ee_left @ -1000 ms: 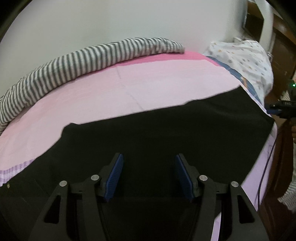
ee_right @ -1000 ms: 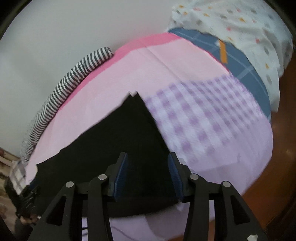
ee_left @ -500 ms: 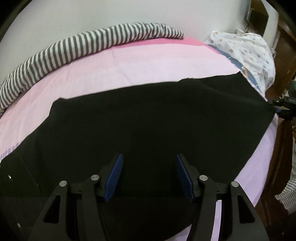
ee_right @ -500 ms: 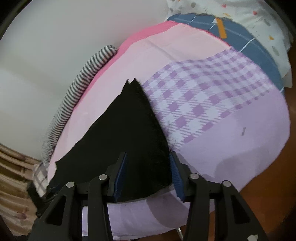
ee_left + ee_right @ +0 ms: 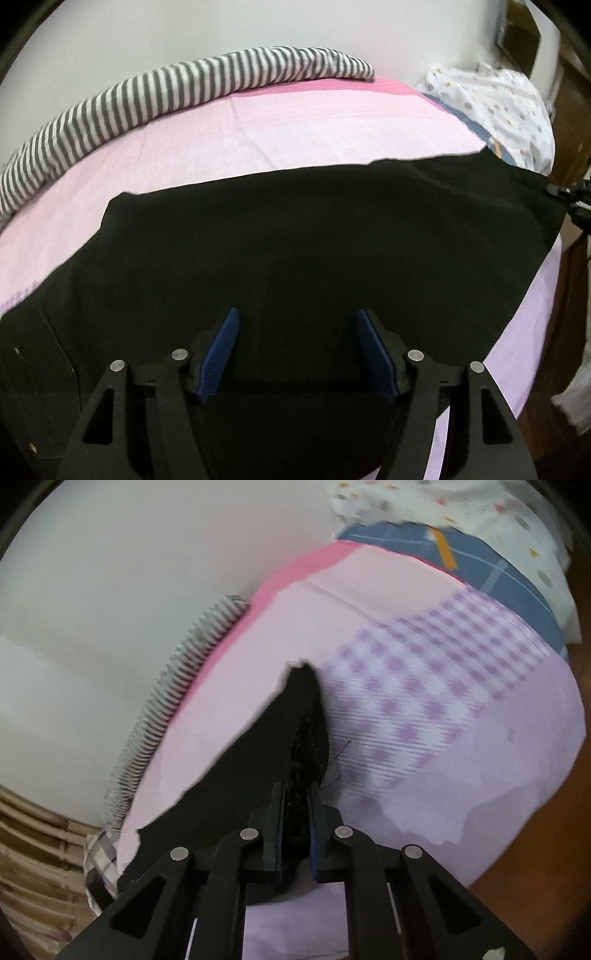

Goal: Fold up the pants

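Observation:
Black pants (image 5: pixel 295 229) lie spread across a pink and lilac bed sheet (image 5: pixel 295 133). My left gripper (image 5: pixel 296 312) hovers low over their near part. Its jaws are opening and the blue pads (image 5: pixel 221 350) stand apart, pressing on nothing. In the right wrist view, my right gripper (image 5: pixel 296 788) is closing, and its pads pinch a raised ridge at the end of the pants (image 5: pixel 251 775). That end narrows to a point ahead of the fingers. From the left wrist view, the right gripper (image 5: pixel 569 192) shows at the pants' far right corner.
A grey-striped cloth (image 5: pixel 184 92) lies rolled along the wall side of the bed. A white dotted cloth (image 5: pixel 498 103) and a blue checked one (image 5: pixel 480 565) lie at the head end. The bed edge drops to a brown floor (image 5: pixel 546 867).
The right jaws have come together on the pants' end, bunching it into a ridge. The pants' far edge has moved farther across the bed. The left jaws stand slightly wider.

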`<state>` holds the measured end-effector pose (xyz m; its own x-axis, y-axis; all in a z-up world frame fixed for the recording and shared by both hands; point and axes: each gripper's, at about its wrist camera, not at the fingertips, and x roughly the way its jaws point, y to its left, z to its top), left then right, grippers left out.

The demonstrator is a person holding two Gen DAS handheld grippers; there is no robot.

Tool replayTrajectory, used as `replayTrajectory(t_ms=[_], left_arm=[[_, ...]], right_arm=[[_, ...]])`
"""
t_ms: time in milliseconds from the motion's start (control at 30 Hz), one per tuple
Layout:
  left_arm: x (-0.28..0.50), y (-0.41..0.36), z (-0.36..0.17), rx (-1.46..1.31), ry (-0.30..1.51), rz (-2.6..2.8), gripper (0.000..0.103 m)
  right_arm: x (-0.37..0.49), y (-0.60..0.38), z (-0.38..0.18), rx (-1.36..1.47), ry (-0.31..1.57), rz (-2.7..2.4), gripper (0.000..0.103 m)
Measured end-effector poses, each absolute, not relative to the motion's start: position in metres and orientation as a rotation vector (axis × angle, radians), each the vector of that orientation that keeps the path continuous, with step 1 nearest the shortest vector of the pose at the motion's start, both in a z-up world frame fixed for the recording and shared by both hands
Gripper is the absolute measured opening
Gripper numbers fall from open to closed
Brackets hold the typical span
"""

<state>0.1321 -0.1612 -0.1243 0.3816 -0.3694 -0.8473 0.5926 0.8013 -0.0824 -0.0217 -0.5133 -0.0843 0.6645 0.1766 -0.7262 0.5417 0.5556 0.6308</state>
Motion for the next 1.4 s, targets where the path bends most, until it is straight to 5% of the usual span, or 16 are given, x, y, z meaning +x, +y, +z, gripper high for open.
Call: replayTrajectory(t_ms=[500,900,1400], left_arm=[[0.144,-0.034,-0.075,-0.052,0.94,-0.484,0.067],[0.14,0.023,-0.082,-0.152,0.949,-0.426,0.067],[0.143,0.018,-0.083,-0.238,1.02,-0.518,0.067]], right_arm=[[0.131,-0.332,-0.037,0.817,0.961,0.171,0.006],[0.156,-0.186,-0.069,0.798,1.149,0.439,0.006],[0.147,-0.141,-0.093,0.573,1.272,0.46,0.011]])
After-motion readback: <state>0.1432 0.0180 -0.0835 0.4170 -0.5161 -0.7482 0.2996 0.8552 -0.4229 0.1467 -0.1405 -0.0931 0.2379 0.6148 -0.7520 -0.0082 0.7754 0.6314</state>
